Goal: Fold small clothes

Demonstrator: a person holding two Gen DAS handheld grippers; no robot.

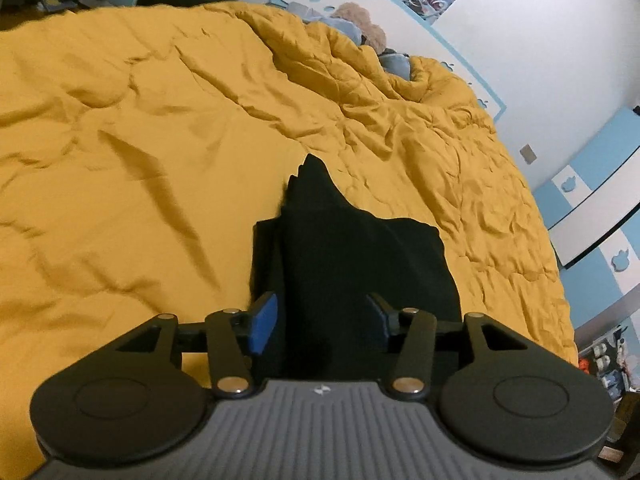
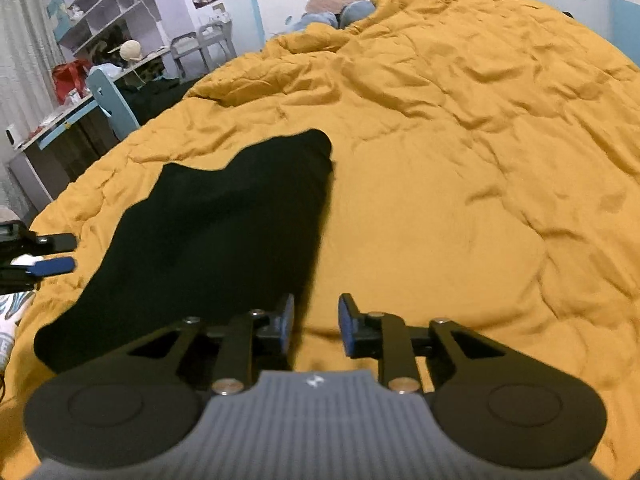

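A small black garment (image 1: 352,248) lies folded on the yellow quilt (image 1: 120,128). In the left wrist view my left gripper (image 1: 320,316) stands open above its near end, blue pads wide apart and not pressing on the cloth. In the right wrist view the same black garment (image 2: 208,232) spreads to the left, and my right gripper (image 2: 316,326) is open a little at its right edge, only yellow quilt (image 2: 440,184) showing between the pads. The left gripper's fingers (image 2: 52,266) show at the far left edge of that view.
Stuffed toys (image 2: 340,10) and a blue pillow lie at the head of the bed. A desk, a blue chair (image 2: 108,100) and shelves stand beyond the bed's left side. Blue and white cabinets (image 1: 592,208) line the wall on the right in the left wrist view.
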